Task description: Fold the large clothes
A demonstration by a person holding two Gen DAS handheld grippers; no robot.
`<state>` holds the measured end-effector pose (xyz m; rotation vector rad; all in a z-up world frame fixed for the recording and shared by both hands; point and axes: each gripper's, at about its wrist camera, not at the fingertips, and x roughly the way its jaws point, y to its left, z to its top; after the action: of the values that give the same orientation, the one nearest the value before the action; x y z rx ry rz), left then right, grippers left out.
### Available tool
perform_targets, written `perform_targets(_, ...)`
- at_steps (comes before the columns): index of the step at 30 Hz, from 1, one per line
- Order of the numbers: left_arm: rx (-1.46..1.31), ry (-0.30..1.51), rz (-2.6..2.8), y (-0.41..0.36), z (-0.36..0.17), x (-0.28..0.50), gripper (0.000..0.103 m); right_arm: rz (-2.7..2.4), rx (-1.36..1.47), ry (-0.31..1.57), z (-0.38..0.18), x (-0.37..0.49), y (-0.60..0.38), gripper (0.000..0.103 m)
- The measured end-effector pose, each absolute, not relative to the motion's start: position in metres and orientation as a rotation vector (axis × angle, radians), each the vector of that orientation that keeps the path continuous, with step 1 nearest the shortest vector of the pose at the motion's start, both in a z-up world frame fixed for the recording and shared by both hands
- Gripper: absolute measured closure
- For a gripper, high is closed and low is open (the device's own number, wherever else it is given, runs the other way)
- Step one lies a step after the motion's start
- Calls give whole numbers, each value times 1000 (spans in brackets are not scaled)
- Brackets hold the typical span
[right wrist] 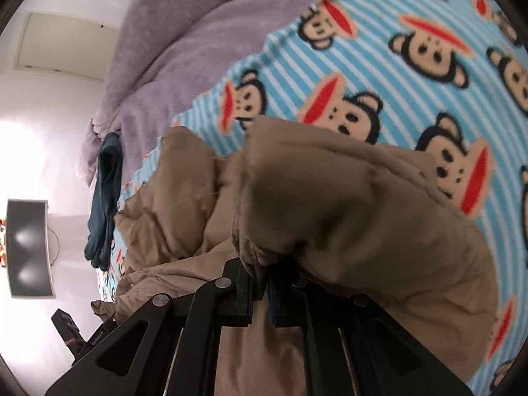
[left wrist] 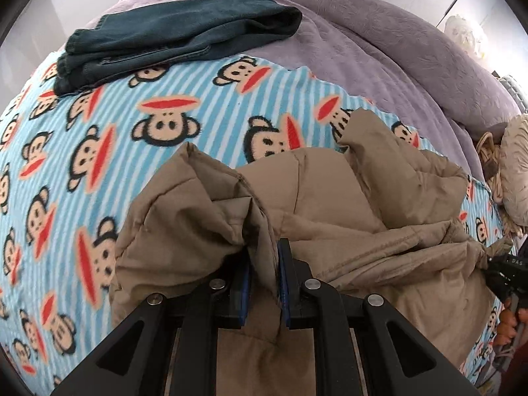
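Both pinched tight: left gripper (left wrist: 264, 264) and right gripper (right wrist: 260, 283) clamp tan padded jacket (left wrist: 346, 204) over monkey-print blanket (left wrist: 99, 138); folded teal garment (left wrist: 171, 39) far left.

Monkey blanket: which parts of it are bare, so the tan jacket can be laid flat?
The monkey blanket is bare left of the tan jacket, and in the strip between it and the folded dark garment. The right side is crowded: purple duvet and beige pile. Both grippers, left and right, grip the jacket.
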<state>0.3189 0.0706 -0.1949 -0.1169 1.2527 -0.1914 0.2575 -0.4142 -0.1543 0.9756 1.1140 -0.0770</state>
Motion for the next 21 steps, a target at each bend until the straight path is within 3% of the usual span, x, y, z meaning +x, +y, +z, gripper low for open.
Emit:
perform_targets(6,-149,1244,-189,73,-207,331,86,-72,983,1106,-172,269,-414,96)
perform_targets(9,-126,1220,-169,70,-198,333,79,-81,983,1100,-169,274,-414,96)
perform_targets(11,-78,1172,-172,68,-183,329,45,-87,959,1099,-162,276,-413,96)
perform_targets(12,-43,1135,-157,68,-173,325,14,-83,942,1103,-158,276,-413,95)
perform_targets(13,-15,1099,-144,69,-164,322,1,-76,926,1106,-153,276,-413,93)
perform_targets(14,16,1059,-150,69,-152,317,1,-68,912,1106,-148,276,-414,92)
perform_targets(15,34,1049,-164,68,-146,315,1,-55,895,1103,-140,274,-415,88)
perform_targets(17,55,1034,-186,70,-133,308,1,-43,875,1094,-128,270,-418,71)
perform_targets(18,60,1025,-194,72,-127,304,1,-49,855,1075,-118,264,-420,44)
perform_targets(19,63,1022,-203,73,-124,301,2,-57,838,1053,-110,259,-421,31)
perform_targets(21,72,1020,-229,73,-121,295,7,-37,800,1001,-92,244,-418,31)
